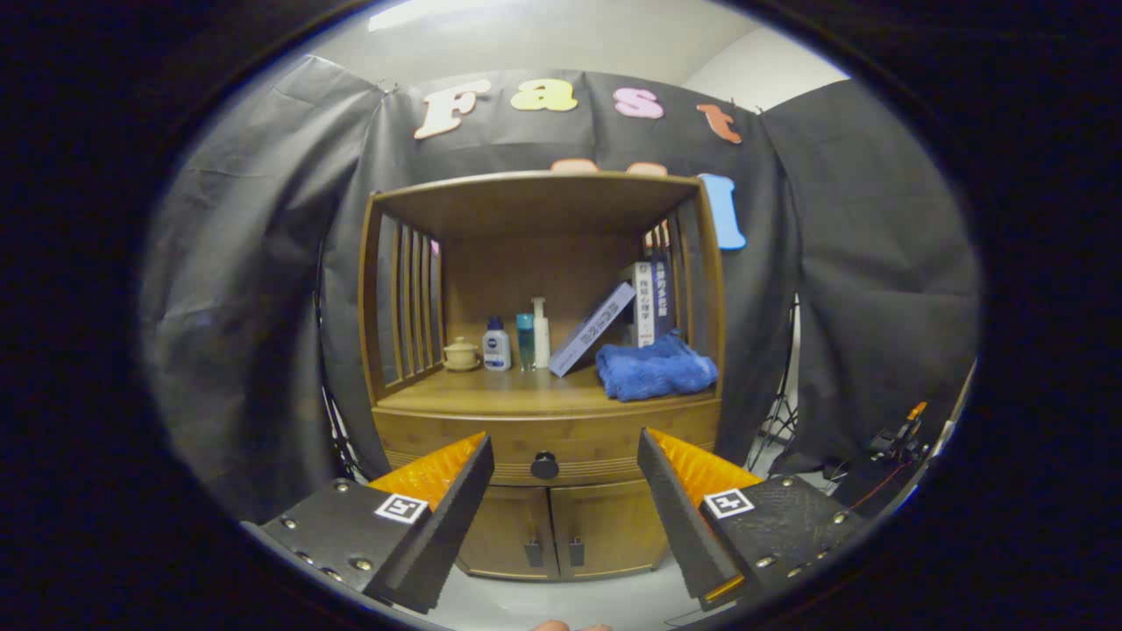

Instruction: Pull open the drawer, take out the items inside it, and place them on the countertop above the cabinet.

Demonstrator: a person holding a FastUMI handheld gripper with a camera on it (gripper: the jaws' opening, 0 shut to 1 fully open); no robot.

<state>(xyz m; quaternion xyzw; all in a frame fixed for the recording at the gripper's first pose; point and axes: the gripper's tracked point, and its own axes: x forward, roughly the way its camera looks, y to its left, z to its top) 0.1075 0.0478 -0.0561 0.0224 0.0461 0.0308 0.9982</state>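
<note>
Jaws wide apart, empty

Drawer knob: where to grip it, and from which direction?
Grip the round dark knob at the drawer front, coming straight in from the front. It sticks out toward the open gripper, centred beyond the spread fingers; close on its two sides, then pull back.

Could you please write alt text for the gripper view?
The open gripper faces a wooden cabinet, its fingers either side of the shut drawer's knob. The countertop holds bottles, books and a blue towel.
</note>
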